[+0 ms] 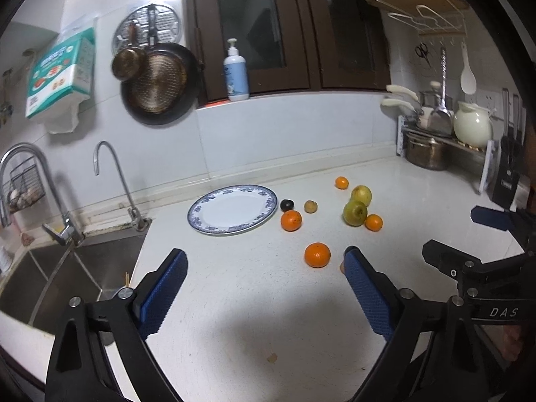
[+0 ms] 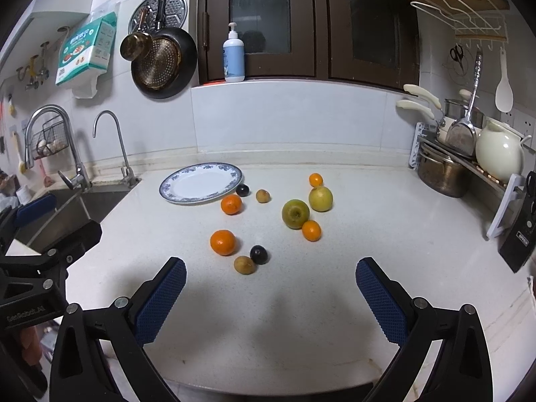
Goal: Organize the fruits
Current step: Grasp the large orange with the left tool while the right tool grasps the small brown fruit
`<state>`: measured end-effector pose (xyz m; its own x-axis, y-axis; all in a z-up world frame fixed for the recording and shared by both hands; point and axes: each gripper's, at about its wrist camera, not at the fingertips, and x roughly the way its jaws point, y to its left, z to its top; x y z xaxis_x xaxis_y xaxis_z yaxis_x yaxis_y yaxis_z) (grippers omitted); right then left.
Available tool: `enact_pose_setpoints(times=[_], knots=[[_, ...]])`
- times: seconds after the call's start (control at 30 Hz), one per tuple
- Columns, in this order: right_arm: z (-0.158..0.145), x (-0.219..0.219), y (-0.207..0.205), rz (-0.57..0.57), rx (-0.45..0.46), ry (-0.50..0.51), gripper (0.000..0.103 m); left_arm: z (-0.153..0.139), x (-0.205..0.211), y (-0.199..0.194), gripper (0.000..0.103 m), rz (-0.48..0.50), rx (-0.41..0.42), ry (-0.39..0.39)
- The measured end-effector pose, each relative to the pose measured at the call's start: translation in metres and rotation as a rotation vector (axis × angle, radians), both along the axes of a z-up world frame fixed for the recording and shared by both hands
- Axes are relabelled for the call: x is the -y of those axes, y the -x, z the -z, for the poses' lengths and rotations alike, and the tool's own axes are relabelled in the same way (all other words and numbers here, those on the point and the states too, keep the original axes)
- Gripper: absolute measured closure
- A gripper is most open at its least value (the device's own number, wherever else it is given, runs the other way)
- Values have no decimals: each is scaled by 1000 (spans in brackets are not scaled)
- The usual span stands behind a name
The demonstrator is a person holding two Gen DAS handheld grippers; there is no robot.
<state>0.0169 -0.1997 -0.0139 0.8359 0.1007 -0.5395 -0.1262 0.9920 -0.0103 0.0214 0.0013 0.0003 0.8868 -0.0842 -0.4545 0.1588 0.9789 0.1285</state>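
Note:
A blue-rimmed white plate (image 1: 214, 227) (image 2: 174, 197) lies empty on the white counter near the sink. Several fruits lie loose to its right: oranges (image 1: 317, 254) (image 2: 223, 242), two green apples (image 1: 354, 213) (image 2: 295, 213), dark plums (image 2: 259, 254) and small brown fruits (image 2: 244, 265). My left gripper (image 1: 264, 261) is open and empty, above the counter in front of the nearest orange. My right gripper (image 2: 270, 269) is open and empty, just short of a plum and a brown fruit. Each gripper shows at the edge of the other's view.
A steel sink (image 1: 60, 268) with two taps (image 1: 114, 181) lies left of the plate. A dish rack with pots and a white jug (image 2: 499, 150) stands at the right, with a knife block (image 2: 519, 234) beside it. A soap bottle (image 2: 233, 54) stands on the window ledge.

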Motion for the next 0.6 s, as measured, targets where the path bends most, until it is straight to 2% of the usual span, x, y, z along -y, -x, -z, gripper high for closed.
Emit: enact_pose_setpoints(times=[0.33,0.6], knots=[[15,-17,-30,-1,-46,19,4,20,-2,-45,27,209,-42,-80],[35,-27,-62,-6,-101,13,16,43,8,-87,38,401,-117,-129]])
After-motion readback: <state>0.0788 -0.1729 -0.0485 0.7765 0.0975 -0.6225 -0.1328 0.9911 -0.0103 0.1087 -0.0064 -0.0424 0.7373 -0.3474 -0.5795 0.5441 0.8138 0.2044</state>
